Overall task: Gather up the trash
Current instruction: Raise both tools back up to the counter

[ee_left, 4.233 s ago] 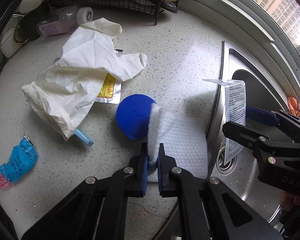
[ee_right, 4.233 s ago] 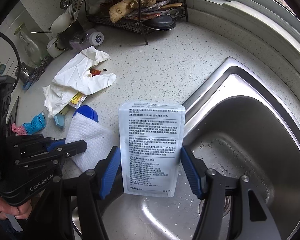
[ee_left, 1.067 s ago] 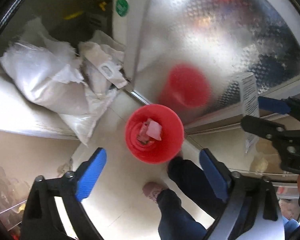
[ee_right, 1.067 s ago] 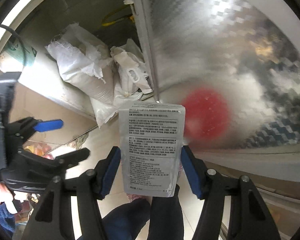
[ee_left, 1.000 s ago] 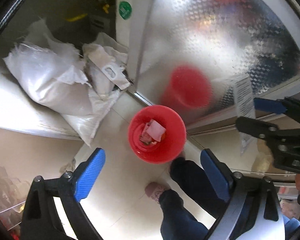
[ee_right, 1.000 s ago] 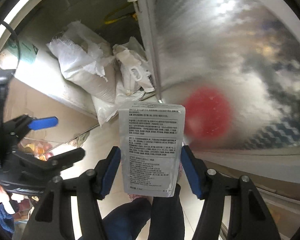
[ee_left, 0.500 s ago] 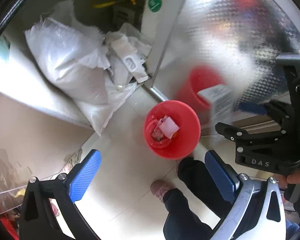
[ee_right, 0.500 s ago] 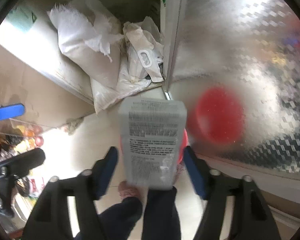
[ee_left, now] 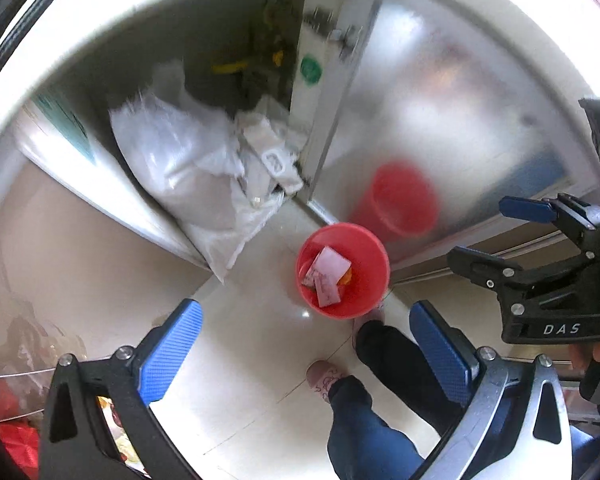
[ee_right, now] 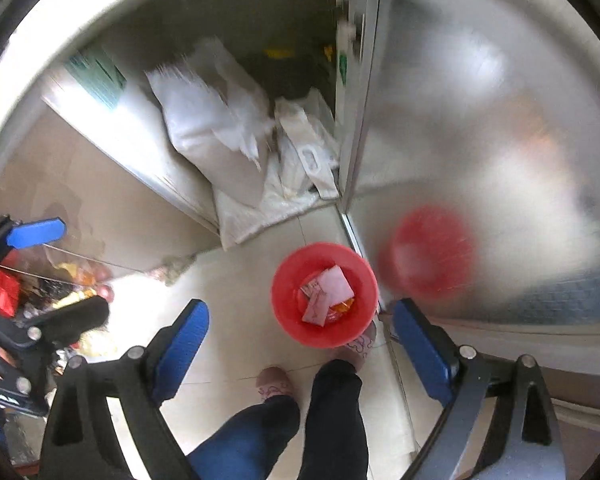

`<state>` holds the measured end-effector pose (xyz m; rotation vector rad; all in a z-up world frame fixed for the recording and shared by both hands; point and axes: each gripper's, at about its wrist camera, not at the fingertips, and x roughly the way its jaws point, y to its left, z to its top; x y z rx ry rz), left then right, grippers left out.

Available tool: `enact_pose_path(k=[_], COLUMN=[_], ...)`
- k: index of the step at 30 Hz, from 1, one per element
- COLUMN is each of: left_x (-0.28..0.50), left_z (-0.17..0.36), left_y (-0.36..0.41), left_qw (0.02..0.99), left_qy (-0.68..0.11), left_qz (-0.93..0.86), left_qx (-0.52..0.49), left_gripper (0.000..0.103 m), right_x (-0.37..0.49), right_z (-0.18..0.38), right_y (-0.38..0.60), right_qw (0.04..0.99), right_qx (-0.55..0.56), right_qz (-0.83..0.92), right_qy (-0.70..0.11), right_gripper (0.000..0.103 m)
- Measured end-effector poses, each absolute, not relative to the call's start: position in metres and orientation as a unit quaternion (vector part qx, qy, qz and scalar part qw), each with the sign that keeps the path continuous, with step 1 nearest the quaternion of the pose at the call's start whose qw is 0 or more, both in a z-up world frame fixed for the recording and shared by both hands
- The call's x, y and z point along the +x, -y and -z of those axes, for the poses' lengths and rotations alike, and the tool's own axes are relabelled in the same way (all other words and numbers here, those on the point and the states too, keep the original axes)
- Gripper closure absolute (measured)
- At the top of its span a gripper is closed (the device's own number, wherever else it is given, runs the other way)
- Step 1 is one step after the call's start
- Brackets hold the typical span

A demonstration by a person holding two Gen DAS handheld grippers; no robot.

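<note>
**Both grippers empty above the red bin**

The left gripper stands spread wide with nothing between its blue ribbed pads. The right gripper is opening too, and its jaws hold nothing either. Both point steeply down at the pale glossy floor tiles, where the person's dark trouser legs and patterned slippers show just below the bin.

The red plastic bin, round and smooth-walled, sits on the floor directly beneath and slightly ahead of both grippers, its open mouth facing up at them. Inside lie flat, pale packets and wrappers, with a scrap of orange beside them. Of the two, the right gripper seems the more nearly centred over the rim; in the left wrist view the bin lies toward the right pad.

Past the bin stand a white woven sack and crumpled plastic bags in an open cupboard, and a textured metal door giving back a blurred red reflection. This drop looks done; any further trash would have to be fetched from elsewhere.
</note>
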<state>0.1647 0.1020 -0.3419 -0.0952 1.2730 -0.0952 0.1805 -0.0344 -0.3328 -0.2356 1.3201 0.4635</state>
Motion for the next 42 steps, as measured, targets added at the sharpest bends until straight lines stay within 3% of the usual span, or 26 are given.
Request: enact_pose_path(k=[9, 20, 31, 42], left_x=[0.159, 0.207, 0.303, 0.395], left_z=[0.218, 0.111, 0.072, 0.077], left_y=[-0.083, -0.052, -0.024, -0.009], left_qw=[0.832, 0.867, 0.874, 0.859], left_qy=[-0.55, -0.491, -0.475, -0.498], left_qz=[0.054, 0.085, 0.107, 0.114], left_qx=[-0.059, -0.013, 0.004, 0.039], left_gripper=[0.0, 0.0, 0.0, 0.0], right_x=[0.171, 0.204, 0.28, 0.356], right_z=[0.194, 0.099, 0.069, 0.073], right_y=[0.052, 0.092, 0.121, 0.139], right_qw=[0.802, 0.84, 0.861, 0.844], right_qx=[-0.105, -0.066, -0.059, -0.056], right_qz=[-0.201, -0.177, -0.169, -0.18], right_qy=[-0.553, -0.508, -0.477, -0.502], right_gripper=[0.01, 0.01, 0.01, 0.01])
